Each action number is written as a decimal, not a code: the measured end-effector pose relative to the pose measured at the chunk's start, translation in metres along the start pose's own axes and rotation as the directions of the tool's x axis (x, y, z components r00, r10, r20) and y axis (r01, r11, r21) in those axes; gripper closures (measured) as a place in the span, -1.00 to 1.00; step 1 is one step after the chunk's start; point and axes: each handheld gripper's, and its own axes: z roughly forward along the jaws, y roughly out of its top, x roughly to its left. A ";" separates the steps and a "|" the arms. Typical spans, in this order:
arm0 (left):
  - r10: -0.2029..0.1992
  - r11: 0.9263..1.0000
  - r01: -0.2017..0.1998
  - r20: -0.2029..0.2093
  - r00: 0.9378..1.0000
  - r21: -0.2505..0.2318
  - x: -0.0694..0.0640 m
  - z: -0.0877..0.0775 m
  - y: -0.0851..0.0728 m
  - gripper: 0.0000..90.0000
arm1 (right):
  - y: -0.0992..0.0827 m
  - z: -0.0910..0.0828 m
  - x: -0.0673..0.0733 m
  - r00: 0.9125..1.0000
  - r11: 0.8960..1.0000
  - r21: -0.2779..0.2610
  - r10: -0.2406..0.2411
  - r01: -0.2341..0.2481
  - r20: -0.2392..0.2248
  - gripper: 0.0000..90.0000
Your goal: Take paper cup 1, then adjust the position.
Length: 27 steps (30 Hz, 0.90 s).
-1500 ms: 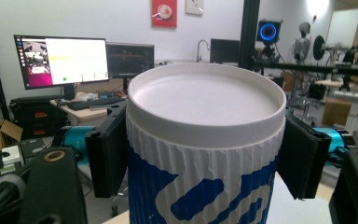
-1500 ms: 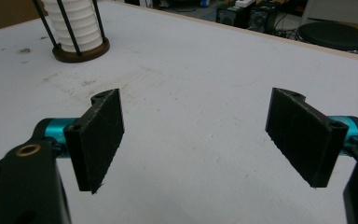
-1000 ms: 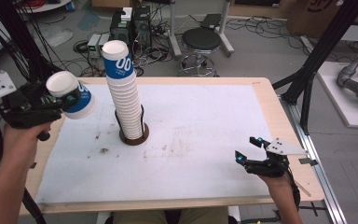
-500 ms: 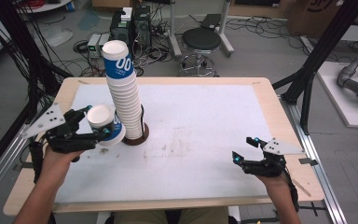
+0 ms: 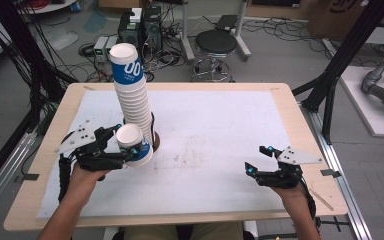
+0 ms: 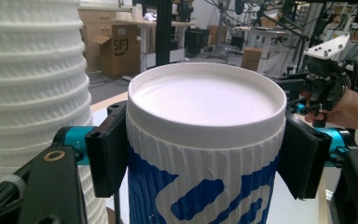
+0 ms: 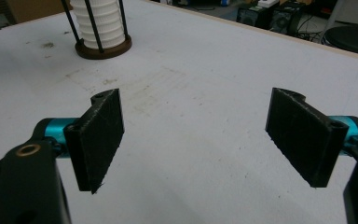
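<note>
Since the earlier frames the left gripper has carried its cup down and in from the table's left edge, and now holds it low beside the foot of the stack; the right gripper has hardly stirred. In the left gripper view the two black pads press on the cup's ribbed wall just under its rim, one on each side, so the jaws are clamped on the cup, which stands mouth up. The stack rises just to its left there, close but whether touching I cannot tell. The right gripper rests near the table's right front corner, jaws wide apart with nothing between them, as the right gripper view shows. The cup looks like thin paper with a corrugated sleeve: very light, easily dented, stiffest at the rolled rim and near the base. A hold just under the rim, as now, is likely the safest, since the ribs give the pads grip while a harder squeeze at mid-wall could buckle it. Being so light, it may tip or stick to a pad on release.
</note>
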 end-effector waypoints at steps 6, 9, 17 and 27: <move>0.001 1.000 -0.001 0.019 1.000 0.001 -0.004 0.009 -0.001 -0.37 | 0.001 0.001 0.003 1.000 1.000 0.001 -0.012 0.012 -0.020 -0.57; 0.000 1.000 0.000 0.029 1.000 -0.001 -0.005 0.013 -0.001 -0.38 | 0.003 0.001 0.003 0.999 1.000 -0.010 -0.011 0.011 -0.034 -0.57; 0.000 1.000 0.000 0.071 0.997 0.002 -0.010 0.031 -0.001 -0.38 | 0.006 0.005 0.010 0.996 1.000 -0.003 -0.024 0.024 -0.084 -0.57; 0.016 1.000 -0.020 0.132 0.991 0.024 -0.016 0.057 -0.007 -0.37 | 0.014 0.020 0.022 0.984 0.999 -0.006 -0.054 0.053 -0.171 -0.57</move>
